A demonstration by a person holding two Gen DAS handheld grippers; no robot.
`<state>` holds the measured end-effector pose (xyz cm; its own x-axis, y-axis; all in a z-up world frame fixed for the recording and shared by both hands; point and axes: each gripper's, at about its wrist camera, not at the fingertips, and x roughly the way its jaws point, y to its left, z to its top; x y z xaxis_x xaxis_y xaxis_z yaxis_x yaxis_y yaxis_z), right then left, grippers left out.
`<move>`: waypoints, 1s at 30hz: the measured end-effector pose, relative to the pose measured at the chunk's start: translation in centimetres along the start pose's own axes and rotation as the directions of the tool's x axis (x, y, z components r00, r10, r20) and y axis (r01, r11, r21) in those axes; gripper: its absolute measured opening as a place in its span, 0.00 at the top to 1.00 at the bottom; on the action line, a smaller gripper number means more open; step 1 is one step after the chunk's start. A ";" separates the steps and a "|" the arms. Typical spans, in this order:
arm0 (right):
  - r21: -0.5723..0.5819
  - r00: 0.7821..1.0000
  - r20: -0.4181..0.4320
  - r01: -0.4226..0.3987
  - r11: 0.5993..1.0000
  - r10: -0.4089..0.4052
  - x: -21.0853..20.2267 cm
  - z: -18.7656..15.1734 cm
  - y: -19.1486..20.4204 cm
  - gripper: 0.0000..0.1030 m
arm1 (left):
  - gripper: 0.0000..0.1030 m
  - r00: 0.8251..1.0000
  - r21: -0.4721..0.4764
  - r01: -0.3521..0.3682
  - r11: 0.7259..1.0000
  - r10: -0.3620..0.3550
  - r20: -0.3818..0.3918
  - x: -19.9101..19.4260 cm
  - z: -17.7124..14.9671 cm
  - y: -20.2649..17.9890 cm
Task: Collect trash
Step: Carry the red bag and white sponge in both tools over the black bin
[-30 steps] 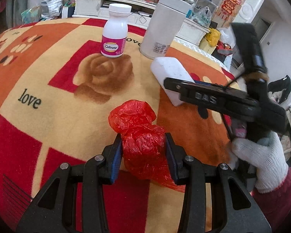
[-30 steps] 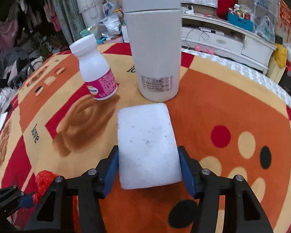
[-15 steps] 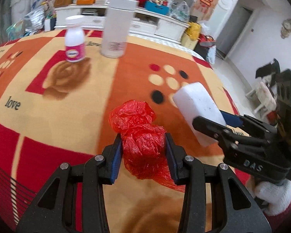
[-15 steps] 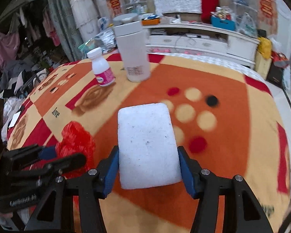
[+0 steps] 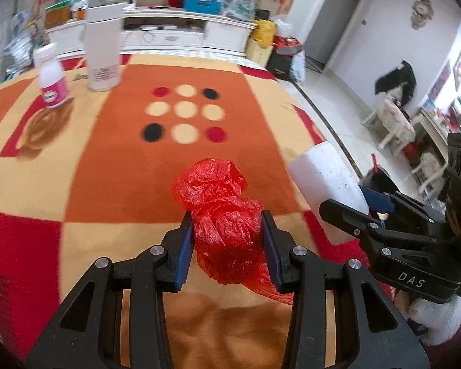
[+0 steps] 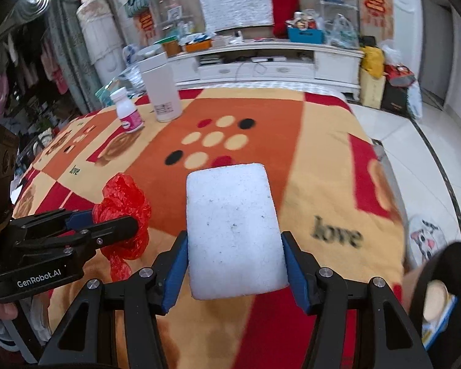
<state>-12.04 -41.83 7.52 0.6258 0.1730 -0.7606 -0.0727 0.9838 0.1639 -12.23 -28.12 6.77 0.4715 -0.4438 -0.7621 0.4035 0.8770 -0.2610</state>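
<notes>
My left gripper is shut on a crumpled red plastic bag and holds it above the patterned blanket. My right gripper is shut on a white foam block and holds it in the air. In the left wrist view the foam block and the right gripper are at the right, near the table's right edge. In the right wrist view the red bag and the left gripper are at the left.
A white pill bottle with a pink label and a tall white flask stand at the far left of the blanket-covered table. A dark bin rim with something in it shows at the lower right. Tiled floor lies to the right.
Both grippers have pulled back from the bottle and flask and swung right toward the table's right edge, each still holding its item. The dark bin has come into the right wrist view.
</notes>
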 end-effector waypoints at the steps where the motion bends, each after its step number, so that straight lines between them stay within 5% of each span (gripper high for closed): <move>1: 0.014 1.000 0.005 0.005 1.000 -0.005 -0.5 -0.4 -0.6 0.45 | 0.62 1.000 0.011 0.009 1.000 -0.008 -0.004 0.2 0.0 -0.7; 12: 0.161 0.993 0.047 0.102 0.982 -0.110 -5.9 -3.3 -8.6 0.45 | 0.62 0.994 0.140 0.106 0.984 -0.103 -0.030 2.3 0.8 -9.6; 30: 0.395 0.962 0.024 0.240 0.887 -0.272 -11.7 -9.4 -20.6 0.45 | 0.62 0.976 0.303 0.216 0.928 -0.198 -0.089 6.5 2.1 -21.0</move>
<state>-25.13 -63.68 7.17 0.6407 -0.1021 -0.7610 0.3930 0.8951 0.2108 -15.99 -49.77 8.57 0.3109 -0.5904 -0.7448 0.7136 0.6626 -0.2273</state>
